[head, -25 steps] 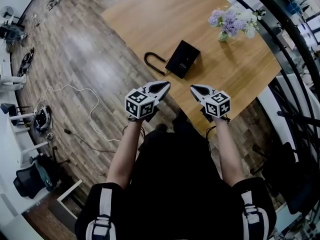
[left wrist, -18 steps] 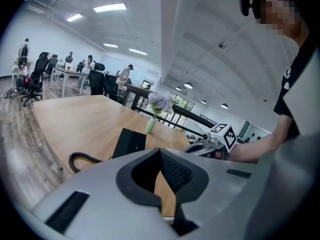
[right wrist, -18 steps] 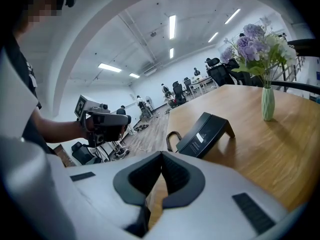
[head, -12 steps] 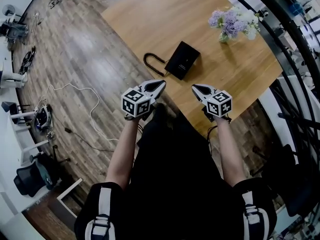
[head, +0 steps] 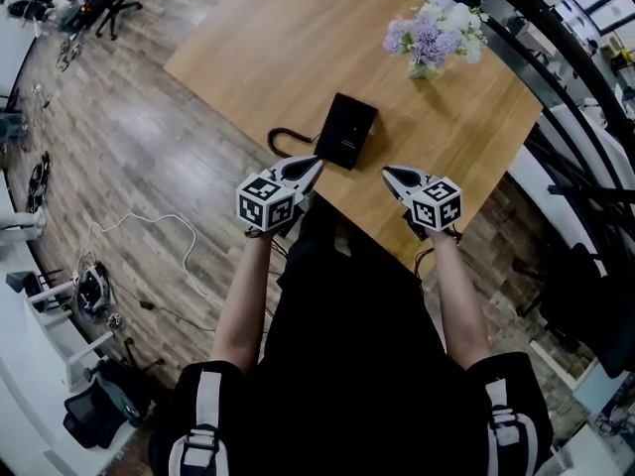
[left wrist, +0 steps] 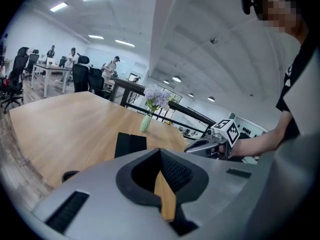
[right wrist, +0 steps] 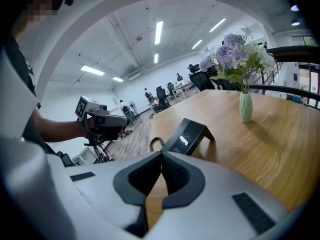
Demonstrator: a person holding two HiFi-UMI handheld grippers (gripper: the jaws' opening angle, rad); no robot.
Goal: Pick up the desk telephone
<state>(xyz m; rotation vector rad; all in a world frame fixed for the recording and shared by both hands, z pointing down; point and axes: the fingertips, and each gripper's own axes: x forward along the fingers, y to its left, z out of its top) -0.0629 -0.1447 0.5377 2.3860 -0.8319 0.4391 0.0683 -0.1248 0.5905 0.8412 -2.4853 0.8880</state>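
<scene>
Desk telephone, black and wedge-shaped, is seen resting on the wooden table near the edge closest to the person, with its dark cord looped beside it at that edge. A small white label is carried on its sloping face in the right gripper view, but the print is too small to be read. No other writing can be made out; only black-and-white square markers are borne by the cube on each claw.

The left claw is held just short of the telephone, near the cord, with its jaws closed together and nothing between them. The right claw is held beside it, over the table's near edge, also closed and empty. Neither is touching the telephone. A vase of lilac and white flowers stands farther back on the table, well apart from the telephone.

Compared with the earlier head view, the gap between the left claw and the telephone has been narrowed, and the table is seen shifted leftward in the picture. The jaws are closed as before.
</scene>
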